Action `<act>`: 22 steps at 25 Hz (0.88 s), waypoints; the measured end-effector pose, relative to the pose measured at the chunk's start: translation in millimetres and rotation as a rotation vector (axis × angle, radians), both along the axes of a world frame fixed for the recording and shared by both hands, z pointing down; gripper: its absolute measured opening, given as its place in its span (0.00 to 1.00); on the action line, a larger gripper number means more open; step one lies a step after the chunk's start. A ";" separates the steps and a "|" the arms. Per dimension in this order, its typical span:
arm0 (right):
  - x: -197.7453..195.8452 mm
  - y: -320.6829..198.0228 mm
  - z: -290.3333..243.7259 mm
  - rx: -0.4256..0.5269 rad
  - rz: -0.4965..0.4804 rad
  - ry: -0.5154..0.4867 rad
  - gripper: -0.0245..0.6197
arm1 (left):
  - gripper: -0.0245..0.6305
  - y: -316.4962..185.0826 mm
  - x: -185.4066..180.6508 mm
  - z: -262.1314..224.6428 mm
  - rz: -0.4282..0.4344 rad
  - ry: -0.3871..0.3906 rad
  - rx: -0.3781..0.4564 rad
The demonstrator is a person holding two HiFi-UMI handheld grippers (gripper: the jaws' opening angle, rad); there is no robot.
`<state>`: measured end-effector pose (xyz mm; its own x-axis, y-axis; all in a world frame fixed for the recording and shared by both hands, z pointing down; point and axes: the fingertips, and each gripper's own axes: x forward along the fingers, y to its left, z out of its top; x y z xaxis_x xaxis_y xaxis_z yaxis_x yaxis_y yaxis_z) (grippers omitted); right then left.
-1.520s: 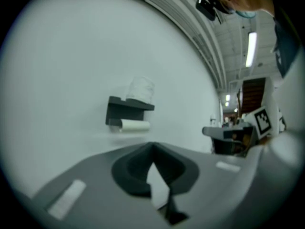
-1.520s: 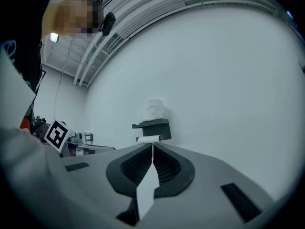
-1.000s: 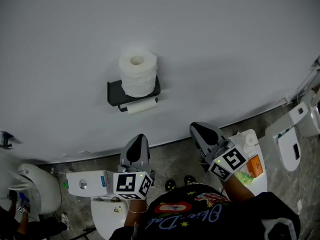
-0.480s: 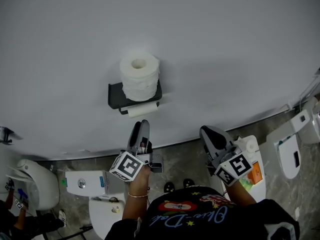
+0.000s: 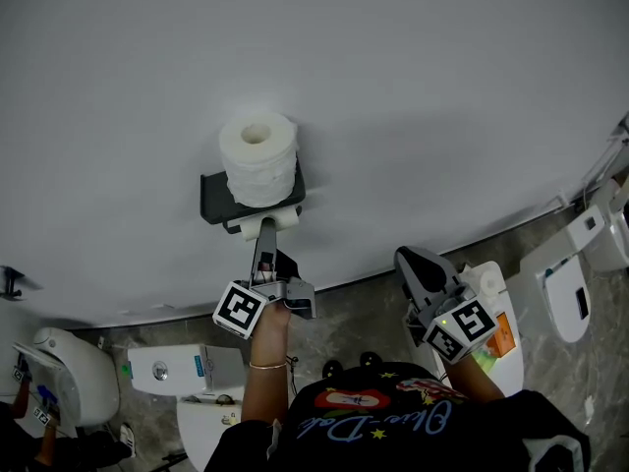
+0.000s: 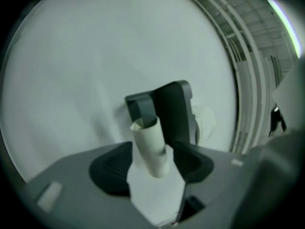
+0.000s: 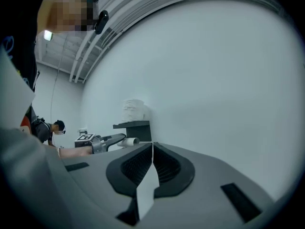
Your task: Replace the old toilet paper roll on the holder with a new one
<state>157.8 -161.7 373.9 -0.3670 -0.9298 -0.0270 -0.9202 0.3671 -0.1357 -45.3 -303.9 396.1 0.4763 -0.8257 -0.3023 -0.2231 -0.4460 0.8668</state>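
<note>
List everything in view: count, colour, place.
full paper roll: 1, white, upright atop the holder
holder: 1, black, on the white wall
old roll core: 1, off-white, under the holder's shelf, between the left tool's jaws
toilets: at least three, white, on the grey floor below
bystander: 1, dark clothes, far left
left tool: 1, grey, jaws just been opening, apart around the core
right tool: 1, grey, shut, empty, right of the holder
</note>
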 end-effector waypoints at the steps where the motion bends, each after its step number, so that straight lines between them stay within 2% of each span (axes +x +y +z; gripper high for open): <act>1: 3.5 1.3 -1.7 0.006 0.012 -0.019 0.06 | 0.43 -1.9 -0.2 0.5 -0.004 0.006 -0.008; 3: 10.9 4.7 -4.7 0.018 0.036 -0.031 0.06 | 0.40 -4.1 -1.7 1.8 -0.015 0.022 -0.021; 4: 14.3 5.6 -4.7 0.017 0.045 -0.026 0.06 | 0.33 -5.0 -2.8 1.8 -0.019 0.029 -0.021; 9: 29.7 12.5 3.0 -0.016 0.090 -0.038 0.06 | 0.31 -6.2 5.4 -3.4 0.008 0.036 0.011; 22: 87.6 51.2 12.4 -0.056 0.255 -0.050 0.06 | 0.31 14.3 117.4 3.1 0.260 -0.007 -0.010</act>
<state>245.4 -110.4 386.4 -0.1204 -0.9926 0.0147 -0.9736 0.1152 -0.1972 72.1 -289.6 399.2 0.6749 -0.6782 -0.2907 -0.1080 -0.4805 0.8703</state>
